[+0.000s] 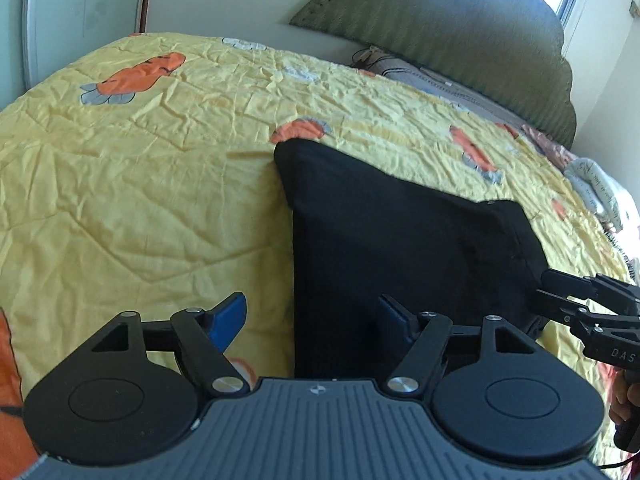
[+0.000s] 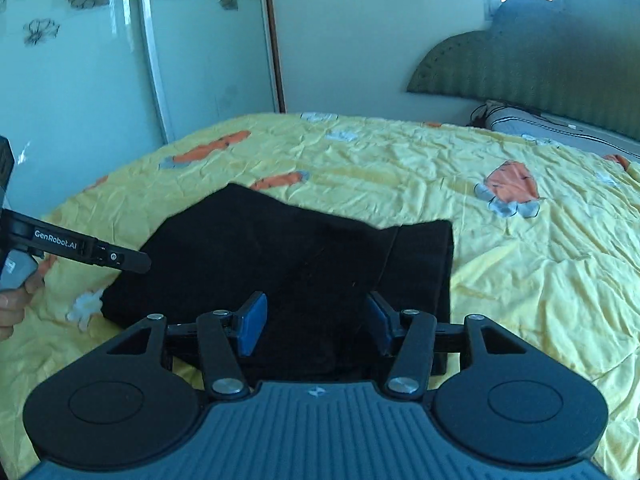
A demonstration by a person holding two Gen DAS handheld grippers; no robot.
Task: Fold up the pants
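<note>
Bedroom: bed [image 1: 140, 168] under a yellow carrot-print quilt, green headboard [image 1: 460, 28] behind, window at top right. Left wrist view: black pants [image 1: 392, 240] lying on the quilt, already gathered into a wedge, narrow end toward the headboard. Left gripper [image 1: 316, 322] hovering at the near edge, jaws spread, one pad over quilt and one over cloth, nothing pinched. Right gripper [image 1: 540, 294] at the pants' right edge, jaws parted.

Right wrist view: same bed, glass wardrobe doors [image 2: 120, 60] behind. Pants [image 2: 288, 256] in layers, a folded panel showing on the right, far edge uneven. Right gripper [image 2: 316, 320] above the near edge, jaws spread and empty. Left gripper [image 2: 136, 262] poised by the left side.

Judged well along: folded at least once, released; squaring up or one more fold probably left.
</note>
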